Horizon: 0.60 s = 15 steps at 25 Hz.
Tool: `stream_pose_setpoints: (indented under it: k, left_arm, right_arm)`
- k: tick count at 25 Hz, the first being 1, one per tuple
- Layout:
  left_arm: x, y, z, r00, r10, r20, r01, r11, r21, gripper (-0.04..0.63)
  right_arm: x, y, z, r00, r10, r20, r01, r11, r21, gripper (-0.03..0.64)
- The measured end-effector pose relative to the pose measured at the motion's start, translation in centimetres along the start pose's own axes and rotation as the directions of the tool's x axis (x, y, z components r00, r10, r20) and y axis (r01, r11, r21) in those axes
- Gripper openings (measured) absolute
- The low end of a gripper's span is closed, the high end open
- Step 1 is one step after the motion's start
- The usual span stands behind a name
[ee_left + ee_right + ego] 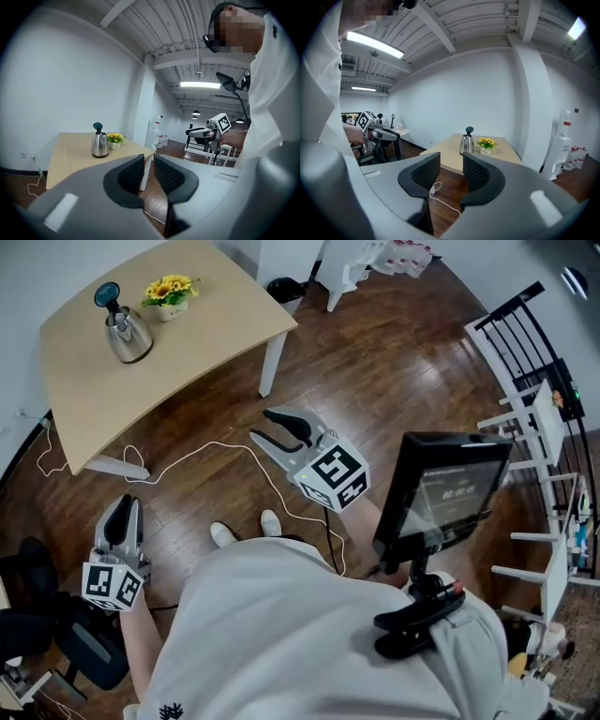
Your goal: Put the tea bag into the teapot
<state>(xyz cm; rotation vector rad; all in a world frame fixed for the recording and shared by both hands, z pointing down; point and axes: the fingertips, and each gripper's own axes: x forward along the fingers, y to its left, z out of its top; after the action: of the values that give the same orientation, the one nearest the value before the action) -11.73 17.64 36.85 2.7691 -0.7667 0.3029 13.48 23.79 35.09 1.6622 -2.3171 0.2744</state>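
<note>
Table (197,357) with one teapot (125,326), one flowerpot (170,298)

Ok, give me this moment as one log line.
left claw open, empty | right claw open, empty | teapot on table beside flowers | tea bag not seen

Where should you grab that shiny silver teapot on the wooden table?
Probably by the dark teal knob atop the shiny silver teapot, from above: it sticks up on a narrow neck, the body is wide and smooth, and yellow flowers sit close beside.
</note>
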Motion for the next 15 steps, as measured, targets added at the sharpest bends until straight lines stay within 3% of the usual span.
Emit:
stream_pose_setpoints:
  k: [15]
  left_arm:
    - [-1.2, -1.5, -2.2, 0.999, 0.031, -0.025, -0.031, 0.999, -0.014, 0.041]
  right_arm:
    - [0.0, 0.6, -0.7, 0.999, 0.041, -0.015, -0.041, 0.999, -0.017, 0.147]
